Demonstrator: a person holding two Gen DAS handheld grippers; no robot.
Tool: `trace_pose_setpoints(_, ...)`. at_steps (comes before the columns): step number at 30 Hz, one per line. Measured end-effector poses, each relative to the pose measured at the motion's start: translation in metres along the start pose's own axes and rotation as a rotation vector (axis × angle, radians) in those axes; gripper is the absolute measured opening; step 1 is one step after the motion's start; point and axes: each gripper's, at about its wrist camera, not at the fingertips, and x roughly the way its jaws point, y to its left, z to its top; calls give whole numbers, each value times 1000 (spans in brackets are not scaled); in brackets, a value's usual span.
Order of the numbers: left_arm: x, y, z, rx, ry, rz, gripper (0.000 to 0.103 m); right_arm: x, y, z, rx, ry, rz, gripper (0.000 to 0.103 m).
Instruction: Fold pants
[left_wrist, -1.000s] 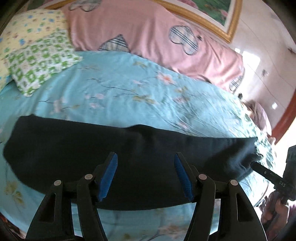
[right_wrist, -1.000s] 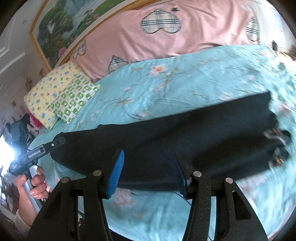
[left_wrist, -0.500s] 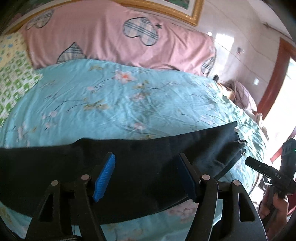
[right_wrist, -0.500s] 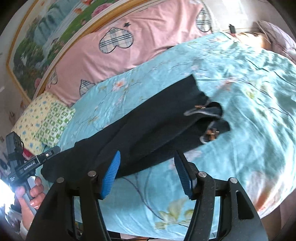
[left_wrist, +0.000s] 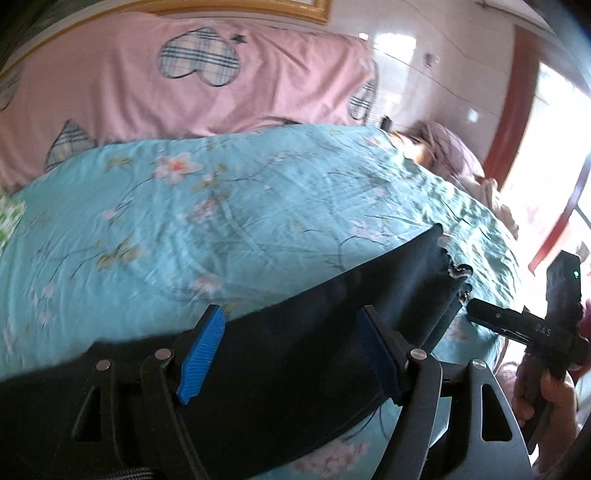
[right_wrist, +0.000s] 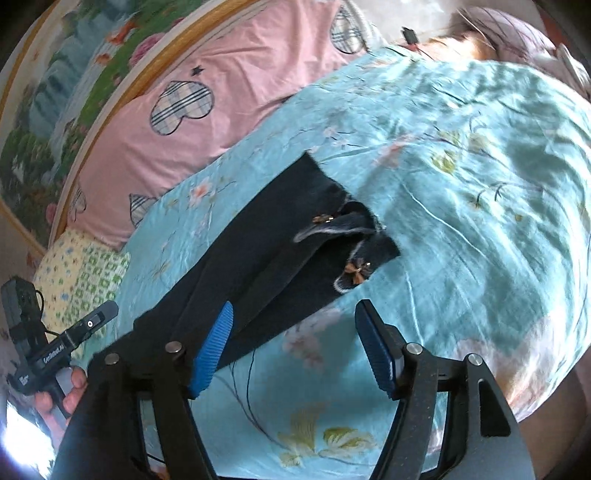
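The black pants (right_wrist: 258, 258) lie lengthwise across the frame's middle on the blue floral bedspread (right_wrist: 461, 184), soft, limp and probably light, best pinched at the cuffs, while left gripper (left_wrist: 291, 354) and right gripper (right_wrist: 295, 350) hover spread and empty.

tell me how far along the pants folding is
Done: the dark navy pants lie on the light blue floral bedsheet folded lengthwise, one leg on the other, cuffs with small bow trims together. In hand: nothing; the left gripper and right gripper are both open above the fabric. Left: the crosswise folds, since the pants are at full length.
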Motion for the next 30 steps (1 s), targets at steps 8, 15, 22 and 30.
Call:
trace_pose_setpoints(8,43,-26,36,136,94,-85,75,14,-12,17,123,-42,32,70)
trace_pose_setpoints(15,79,-51,48,208,177,-143,75,25,-11,26,86,-64,31,52)
trace_pose_setpoints(22,118,-90,60,314,262,-265,75,18,-38,19,57,-47,70,11)
trace_pose_setpoints(30,170,-132,75,336,391,-405,72,10,-51,10,52,-61,156,11)
